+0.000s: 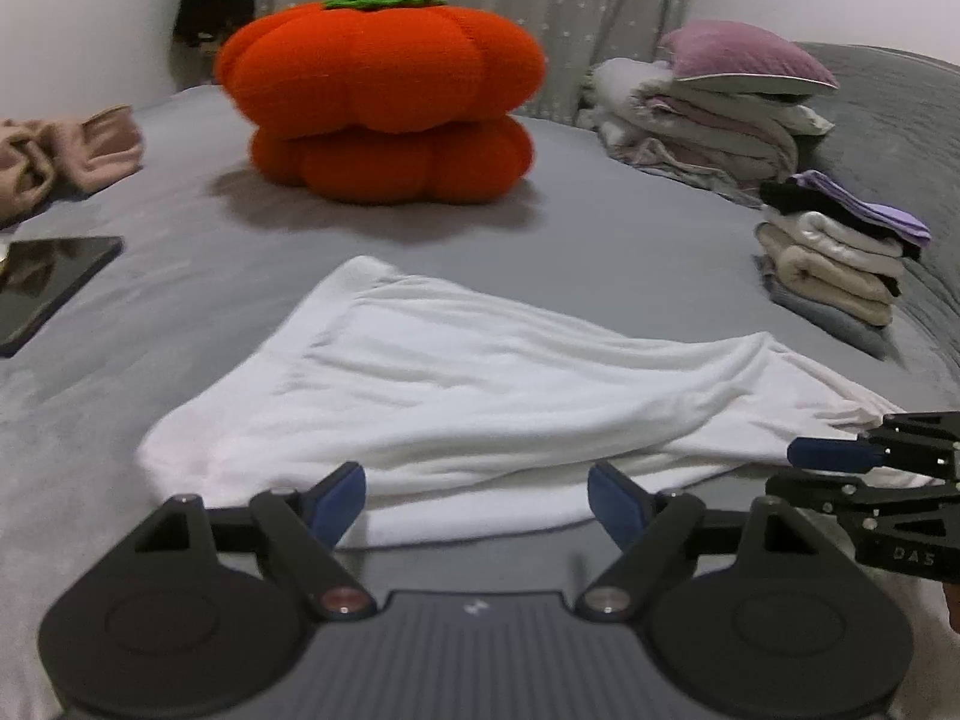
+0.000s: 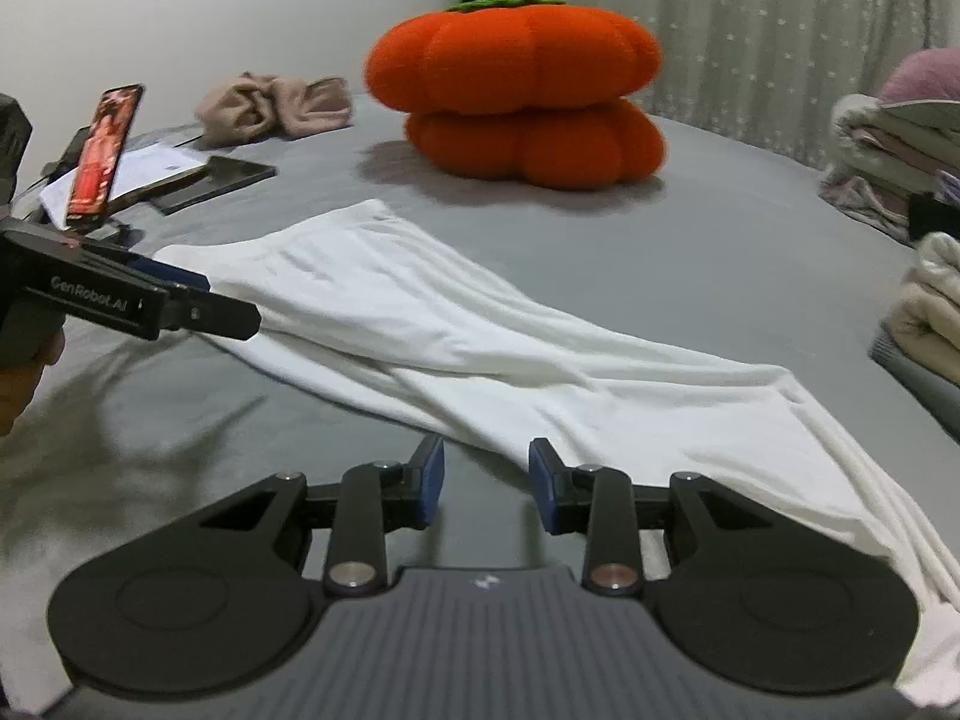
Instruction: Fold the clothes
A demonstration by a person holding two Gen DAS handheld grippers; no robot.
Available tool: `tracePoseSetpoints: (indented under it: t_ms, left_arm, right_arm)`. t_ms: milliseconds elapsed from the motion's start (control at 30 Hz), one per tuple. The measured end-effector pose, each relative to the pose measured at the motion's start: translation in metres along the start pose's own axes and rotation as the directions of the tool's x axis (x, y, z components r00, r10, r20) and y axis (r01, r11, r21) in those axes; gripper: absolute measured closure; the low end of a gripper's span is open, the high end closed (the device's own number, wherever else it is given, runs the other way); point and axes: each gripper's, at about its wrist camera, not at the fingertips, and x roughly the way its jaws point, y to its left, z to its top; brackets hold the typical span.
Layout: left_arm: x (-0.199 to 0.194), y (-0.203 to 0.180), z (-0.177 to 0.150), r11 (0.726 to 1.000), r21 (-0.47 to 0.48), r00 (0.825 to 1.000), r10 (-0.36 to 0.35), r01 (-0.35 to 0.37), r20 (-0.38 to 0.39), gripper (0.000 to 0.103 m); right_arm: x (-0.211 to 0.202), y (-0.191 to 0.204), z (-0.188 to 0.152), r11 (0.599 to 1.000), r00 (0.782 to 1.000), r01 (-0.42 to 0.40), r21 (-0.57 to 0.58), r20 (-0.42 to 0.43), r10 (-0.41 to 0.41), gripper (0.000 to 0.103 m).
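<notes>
- One grey bed [image 1: 600, 228] before a starred curtain [image 1: 480, 0].
- One white garment [image 1: 456, 372] lies lengthwise mid-bed.
- Two stacked orange pumpkin cushions [image 1: 384, 96] behind it.
- Two folded piles [image 1: 840, 258] at right.
- Left gripper [image 1: 477, 501] spread wide at the garment's near edge, holding nothing.
- Right gripper [image 2: 486, 489] parted, empty, beside the cloth.

A grey bed [image 1: 600, 252] carries white garment [image 1: 456, 384], pumpkin cushion [image 1: 384, 96], folded stacks [image 1: 834, 258].

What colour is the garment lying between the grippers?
White, plain with no pattern: the garment shows best in the right wrist view.
</notes>
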Motion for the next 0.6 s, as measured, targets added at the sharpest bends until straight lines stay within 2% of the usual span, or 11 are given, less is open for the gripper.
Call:
tracePoseSetpoints:
  t_ms: [467,600]
  left_arm:
    - [-0.028,0.064,-0.02,0.994,-0.076,0.997,0.078,-0.078,-0.002,0.021]
    - [-0.03,0.08,-0.023,0.989,-0.116,0.996,0.09,-0.09,-0.006,0.021]
  right_arm:
    - [0.031,0.055,0.004,0.991,0.996,-0.089,-0.103,-0.01,0.088,0.067]
    - [0.035,0.059,0.001,0.99,0.997,-0.08,-0.118,0.009,0.082,0.066]
